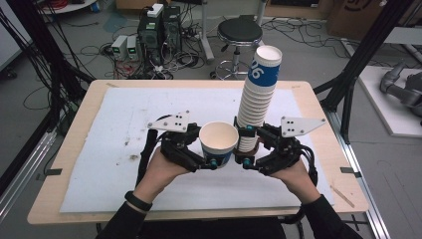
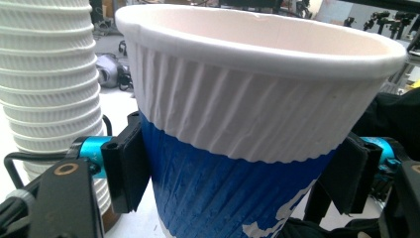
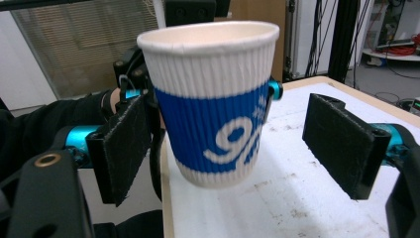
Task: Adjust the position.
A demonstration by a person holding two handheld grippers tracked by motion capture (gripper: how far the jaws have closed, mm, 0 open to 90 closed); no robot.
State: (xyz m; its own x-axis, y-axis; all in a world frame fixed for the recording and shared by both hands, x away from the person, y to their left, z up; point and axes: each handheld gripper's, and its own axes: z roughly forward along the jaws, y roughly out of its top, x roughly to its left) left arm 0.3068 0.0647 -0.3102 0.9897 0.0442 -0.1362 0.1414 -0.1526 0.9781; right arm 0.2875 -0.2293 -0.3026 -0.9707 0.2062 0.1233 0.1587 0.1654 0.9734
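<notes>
The left gripper [image 1: 211,160], low centre of the high view, is clamped on a single cup [image 1: 219,143], pads on its blue band, holding it upright and clear of the stack [image 1: 257,97], probably so it stays separate. Just right of it, the right gripper [image 1: 247,158] sits at the stack's base; its own view shows the jaws spread apart, pressing nothing. The table [image 1: 74,129] lies beneath.

the single cup [image 2: 247,148] is cut off below; the stack [image 2: 49,74] runs past the top edge.
</notes>
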